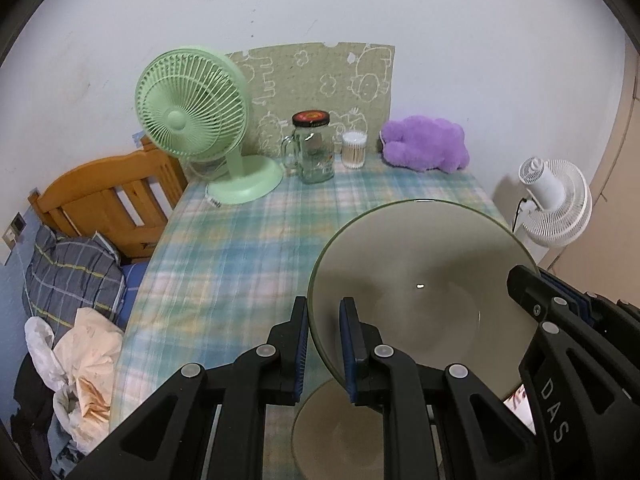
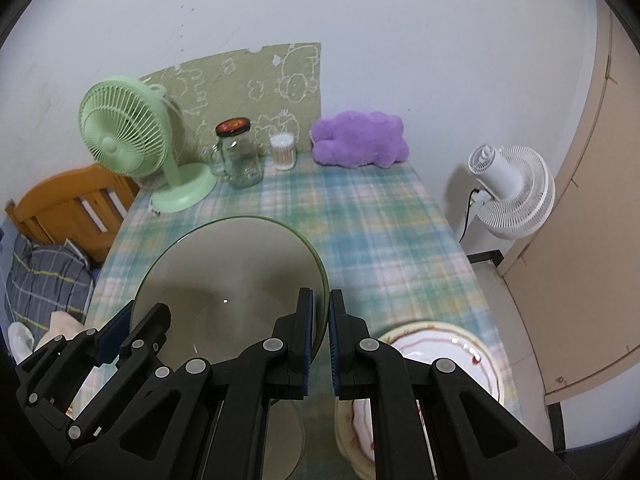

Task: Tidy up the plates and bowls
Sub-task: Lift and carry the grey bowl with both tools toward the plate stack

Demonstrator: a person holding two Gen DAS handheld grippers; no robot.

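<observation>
A large grey-green bowl (image 1: 420, 292) (image 2: 232, 280) hangs above the plaid tablecloth, held by both grippers. My left gripper (image 1: 326, 304) is shut on its left rim, with one pad inside and one outside. My right gripper (image 2: 322, 296) is shut on the opposite rim and shows in the left wrist view as a black finger (image 1: 528, 284). The left gripper's fingers (image 2: 132, 320) appear at the bowl's far side in the right wrist view. Under the bowl a second grey dish (image 1: 340, 432) (image 2: 284, 428) rests on the table. A white plate with a pink pattern (image 2: 448, 344) lies at the near right.
At the back of the table (image 1: 240, 248) stand a green fan (image 1: 192, 108), a lidded glass jar (image 1: 312, 148), a cotton swab tub (image 1: 354, 150) and a purple plush toy (image 1: 424, 144). A wooden bed frame (image 1: 108, 196) is left, a white fan (image 2: 508, 192) right.
</observation>
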